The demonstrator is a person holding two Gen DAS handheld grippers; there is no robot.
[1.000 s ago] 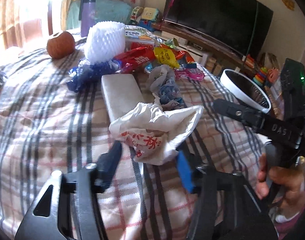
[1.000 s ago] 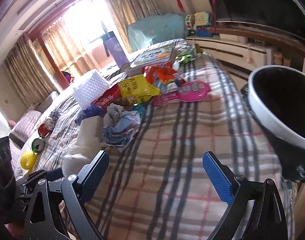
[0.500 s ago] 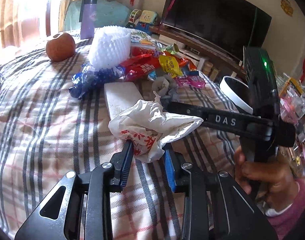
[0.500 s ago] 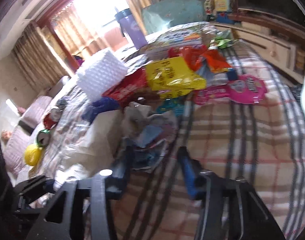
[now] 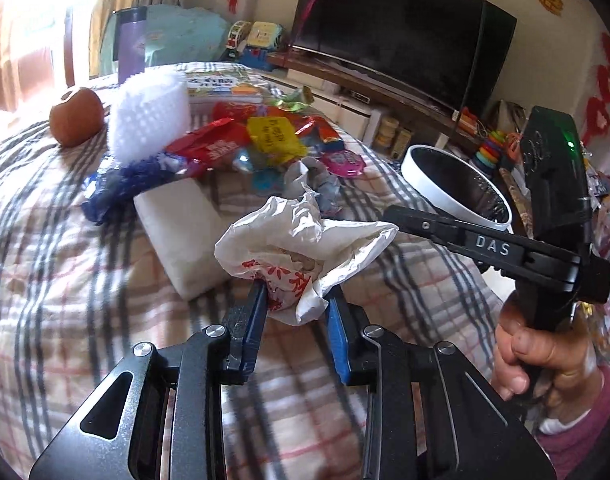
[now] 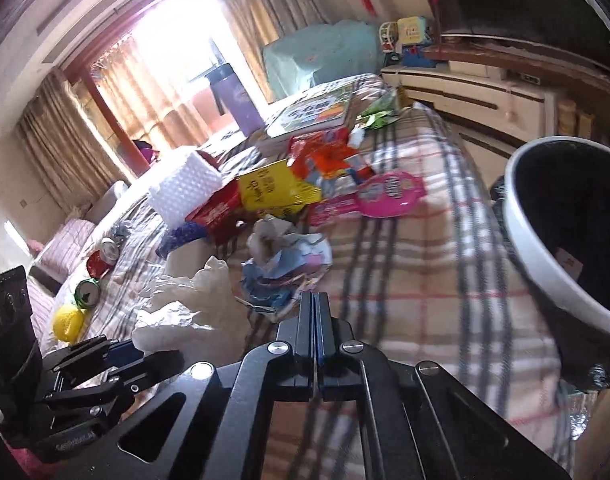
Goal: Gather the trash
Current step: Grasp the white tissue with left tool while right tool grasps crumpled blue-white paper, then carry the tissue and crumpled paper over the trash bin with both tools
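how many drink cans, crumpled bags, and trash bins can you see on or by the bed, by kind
drink cans: 2, a red can and a green can
crumpled bags: 2, a white plastic bag in the left gripper and a grey-blue bag at the right gripper
trash bins: 1, the white-rimmed bin
total: 5

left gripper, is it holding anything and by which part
The left gripper pinches the crumpled white plastic bag by its lower, red-printed end.

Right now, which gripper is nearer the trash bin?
Right. The right gripper, shut, sits beside the white-rimmed trash bin. The left gripper holds the crumpled white bag farther from it.
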